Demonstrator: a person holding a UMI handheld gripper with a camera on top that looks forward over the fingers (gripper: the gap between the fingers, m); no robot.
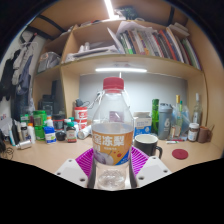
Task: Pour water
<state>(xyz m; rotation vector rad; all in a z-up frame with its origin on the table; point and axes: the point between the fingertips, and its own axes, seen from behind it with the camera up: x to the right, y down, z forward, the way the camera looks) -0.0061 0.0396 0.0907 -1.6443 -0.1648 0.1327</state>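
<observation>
A clear plastic bottle with a red cap and an orange-and-white label stands upright between my fingers, filling the middle of the gripper view. My gripper is shut on the bottle, with both purple pads pressed against its sides below the label. A black mug stands on the desk just behind the bottle to the right. Water shows in the bottle's clear lower part.
A cluttered desk lies beyond: small bottles and jars at the left, a green bottle and glass bottles at the right, a red round lid. A shelf of books hangs above.
</observation>
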